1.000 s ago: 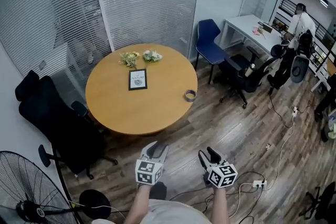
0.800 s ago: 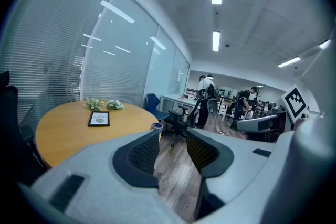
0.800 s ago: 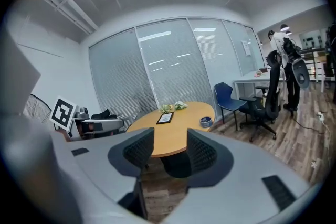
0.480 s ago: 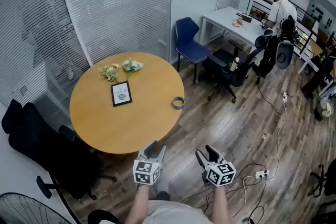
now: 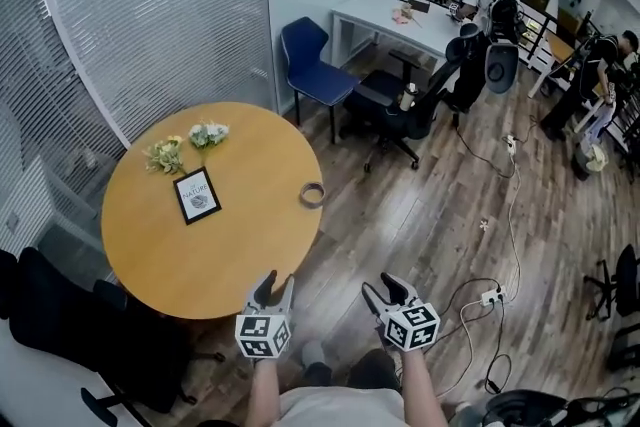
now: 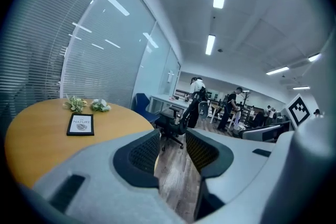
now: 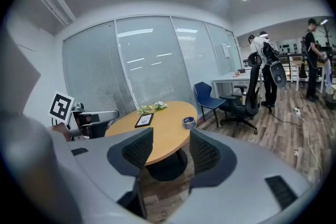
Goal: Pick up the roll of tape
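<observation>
From the head view we see the small greyish roll of tape (image 5: 312,194) lying on the round, tan wooden table (image 5: 150,255), close to its right edge. It is farther away than both grippers and well apart from them. The roll lies flat, so its axis stands upright and its open centre faces the ceiling.

The right gripper view shows the same roll from the side (image 7: 188,122), as a short drum near the table's rim. It sits just above the gap between that gripper's jaws. Only these two views show the tape. The left gripper view takes in the black-framed picture (image 6: 80,125) and the two small bunches of artificial flowers (image 6: 76,104) on the far left of the tabletop.

The left gripper (image 5: 278,283) is held over the near edge of the table. Its jaws are parted, and only the wood-plank floor (image 6: 176,176) shows between them. The right gripper (image 5: 382,289) is off the table, above the floor. Its jaws have just been opening and now stand wide, with nothing between them. A blue chair (image 5: 310,65) stands beyond the table, to the right.
</observation>
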The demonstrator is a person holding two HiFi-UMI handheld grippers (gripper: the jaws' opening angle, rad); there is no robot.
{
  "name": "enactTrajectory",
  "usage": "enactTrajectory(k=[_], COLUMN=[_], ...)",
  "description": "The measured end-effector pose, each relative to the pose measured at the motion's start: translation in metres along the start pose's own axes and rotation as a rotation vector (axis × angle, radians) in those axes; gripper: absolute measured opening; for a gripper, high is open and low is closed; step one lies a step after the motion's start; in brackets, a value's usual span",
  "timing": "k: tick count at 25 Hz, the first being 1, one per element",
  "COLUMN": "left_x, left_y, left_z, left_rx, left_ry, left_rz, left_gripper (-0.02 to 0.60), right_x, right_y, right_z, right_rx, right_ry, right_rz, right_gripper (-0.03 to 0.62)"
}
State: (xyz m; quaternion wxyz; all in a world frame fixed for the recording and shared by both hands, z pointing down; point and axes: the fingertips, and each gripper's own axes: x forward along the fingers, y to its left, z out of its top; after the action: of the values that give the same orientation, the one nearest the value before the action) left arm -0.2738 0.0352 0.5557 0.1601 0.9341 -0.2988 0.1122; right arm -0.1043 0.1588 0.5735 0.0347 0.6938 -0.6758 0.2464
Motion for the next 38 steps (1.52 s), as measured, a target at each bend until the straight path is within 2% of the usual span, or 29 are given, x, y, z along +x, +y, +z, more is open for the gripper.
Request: enactTrajectory(k=[4, 8, 15, 19, 26, 31, 38], left_x=[-0.008, -0.011, 0.013, 0.048, 0.133, 0.192, 0.25], left_y=[0.017, 0.032, 0.038, 0.037, 0.023, 0.017, 0.004], left_z=[-0.008, -0.01, -0.001, 0.009, 0.021, 0.042, 0.058], left_rx=[-0.037, -0.067, -0.093, -0.1, -0.074, -0.067, -0.085], left_ry=[0.008, -0.008, -0.031, -0.03, 0.006, -0.004, -0.013], left_rz=[0.023, 0.078, 0.163, 0.194, 0.19, 0.201, 0.234], left_gripper=[0.147, 0.147, 0.147, 0.147, 0.147, 0.147, 0.147], right_x=[0.019, 0.036, 0.068, 0.084, 0.124, 0.145, 0.157], right_y=[0.016, 0.023, 0.0, -0.029, -0.103, -0.128, -0.183], right_z=[-0.003, -0.002, 0.022, 0.037, 0.066, 0.089, 0.115], right_rx=[-0.02, -0.052, -0.069, -0.073, -0.032, -0.066, -0.087], right_ry=[0.039, 0.059, 0.06, 0.065, 0.06, 0.068, 0.084], right_rz=[0.043, 0.103, 0.183, 0.208, 0.204, 0.251, 0.263], right_gripper=[0.205, 0.206, 0.207, 0.206, 0.206, 0.207, 0.207])
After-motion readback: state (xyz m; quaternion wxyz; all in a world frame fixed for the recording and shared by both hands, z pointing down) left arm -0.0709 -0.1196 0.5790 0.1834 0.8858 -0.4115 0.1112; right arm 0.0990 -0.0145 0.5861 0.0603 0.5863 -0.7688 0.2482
